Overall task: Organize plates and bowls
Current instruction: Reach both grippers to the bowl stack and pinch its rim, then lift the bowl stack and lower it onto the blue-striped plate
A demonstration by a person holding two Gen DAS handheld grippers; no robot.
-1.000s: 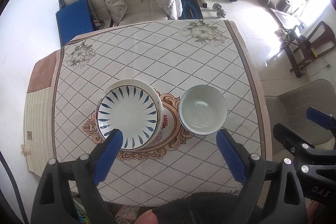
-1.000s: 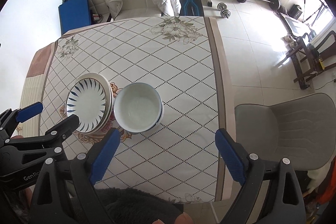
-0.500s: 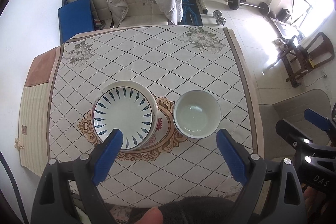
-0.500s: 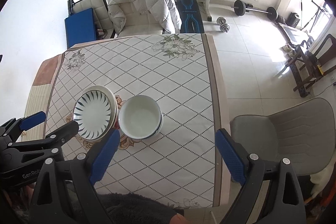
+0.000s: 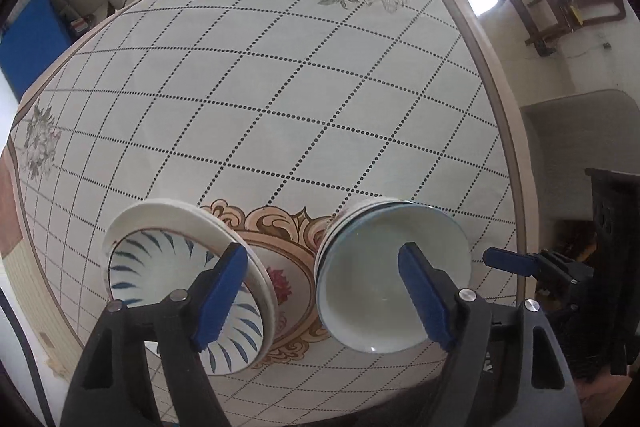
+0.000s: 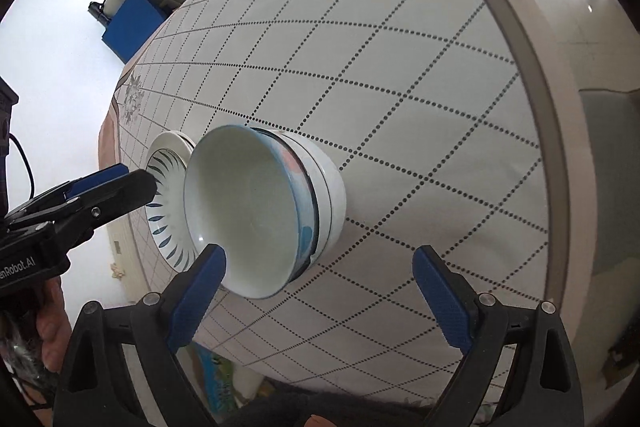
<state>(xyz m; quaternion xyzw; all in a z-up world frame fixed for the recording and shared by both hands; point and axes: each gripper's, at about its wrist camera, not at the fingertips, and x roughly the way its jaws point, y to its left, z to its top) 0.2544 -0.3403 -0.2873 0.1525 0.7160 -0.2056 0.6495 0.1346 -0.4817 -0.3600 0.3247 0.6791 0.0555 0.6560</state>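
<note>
Hovering low over the tabletop (image 5: 320, 99), pointed almost straight down, was the left gripper (image 5: 320, 267), with jaws closing yet parted wide and holding nothing. Poised over the near right edge of the stack of plates (image 5: 188, 239) was its left blue finger (image 5: 220, 287), and over the hollow of the stack of bowls (image 5: 360, 307) its right one; touching either could not be told. Lying between the fingertips was only the ornate medallion (image 5: 288, 267) printed on the tablecloth (image 5: 280, 47). Topping the plates was one with dark blue petal strokes around the rim, resting on plain white ones. Standing just beside them, on the right, were the bowls, nested, pale inside, with a blue-patterned one on top and white ones with thin dark lines under it. Both stacks sat near the front of the tabletop, on either side of the medallion, with the checked cloth bare beyond them up to the flower print at the far edge. Angled steeply down, spread wide and empty, was the right gripper (image 6: 320, 287), its left finger just in front of the near rim of the bowls (image 6: 260, 211) and its right finger over open cloth. Seen at the left of that view was the left gripper (image 6: 116, 183) above the plates (image 6: 168, 195), with a hand (image 6: 48, 323) below it.
</note>
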